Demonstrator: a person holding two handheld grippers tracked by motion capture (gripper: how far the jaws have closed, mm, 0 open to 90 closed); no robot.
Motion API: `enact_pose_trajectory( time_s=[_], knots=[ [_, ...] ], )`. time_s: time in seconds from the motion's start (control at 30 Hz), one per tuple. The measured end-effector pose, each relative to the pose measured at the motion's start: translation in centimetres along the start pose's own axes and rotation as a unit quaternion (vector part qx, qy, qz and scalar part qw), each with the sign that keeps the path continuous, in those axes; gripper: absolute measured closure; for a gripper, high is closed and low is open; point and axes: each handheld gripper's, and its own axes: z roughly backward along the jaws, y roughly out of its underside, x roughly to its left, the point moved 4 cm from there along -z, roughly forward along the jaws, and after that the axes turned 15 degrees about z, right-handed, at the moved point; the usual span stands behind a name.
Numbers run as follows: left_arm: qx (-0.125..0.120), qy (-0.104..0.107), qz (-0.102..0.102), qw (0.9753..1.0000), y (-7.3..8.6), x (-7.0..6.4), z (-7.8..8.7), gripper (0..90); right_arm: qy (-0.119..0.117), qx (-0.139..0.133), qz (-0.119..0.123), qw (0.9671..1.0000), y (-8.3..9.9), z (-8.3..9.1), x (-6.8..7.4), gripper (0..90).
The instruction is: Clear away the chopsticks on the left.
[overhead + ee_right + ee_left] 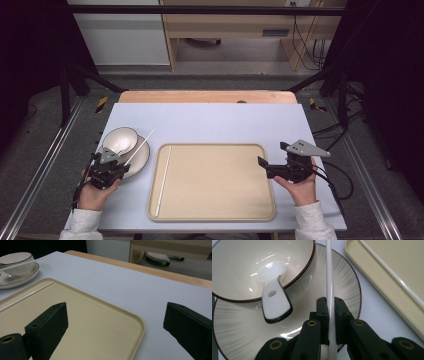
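The left gripper (116, 165) is clamped on a long, thin white chopstick (139, 148). In the high view this chopstick runs obliquely from the jaws, over the round, ribbed cream plate with a dark rim (141, 161), toward the far right. The left gripper view shows the grip itself: both black jaws are closed flat against the chopstick (329, 285), which passes upright between them above the plate (348, 282).

That view also shows a white ceramic spoon with a dark-edged handle (273, 290). Its bowl lies inside the cream bowl with a brown rim (242, 272), and its handle hangs over the rim onto the plate. In the high view the spoon cannot be made out in the bowl (120, 140).

A second white chopstick (164, 176) lies along the left edge of the rectangular beige plastic tray (220, 205), parallel to its side.

The right gripper (272, 162) is held over the table just beyond the tray's right edge. Its jaws stand wide apart and hold nothing. The right gripper view confirms this: the tray corner (135, 325) is visible between them.

The work surface is a pale grey-blue mat (210, 117) on a wooden table (205, 96). Dark frame posts stand at both sides. Light wooden furniture (240, 22) and loose cables (307, 45) lie beyond.
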Motion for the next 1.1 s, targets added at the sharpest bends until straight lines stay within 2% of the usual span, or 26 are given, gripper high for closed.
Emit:
enact_pose_trajectory(
  time_s=[0.17, 0.5, 0.73, 0.97, 1.1],
  knots=[
    [-0.015, 0.0, 0.001, 0.9999, -0.2, -1.2, 0.5, 84.1, 0.002, -0.003, 0.0, 1.0, -0.1, 0.2, -0.1, 6.2],
    [-0.045, 0.005, 0.02, 0.9988, -0.2, -3.2, 1.2, 84.1, 0.003, -0.003, 0.002, 1.0, 0.0, 0.3, -0.1, 6.2],
    [-0.052, 0.006, 0.022, 0.9984, -0.1, -4.2, 1.3, 84.1, 0.003, -0.003, 0.002, 1.0, 0.0, 0.3, -0.1, 6.2],
    [-0.068, 0.005, 0.033, 0.9971, 0.2, -5.9, 1.6, 84.1, 0.003, -0.004, 0.0, 1.0, -0.1, 0.3, -0.1, 6.2],
    [-0.072, 0.005, 0.038, 0.9966, 0.2, -6.4, 1.8, 84.1, 0.004, -0.005, 0.001, 1.0, -0.1, 0.4, -0.1, 6.2]
  ],
)
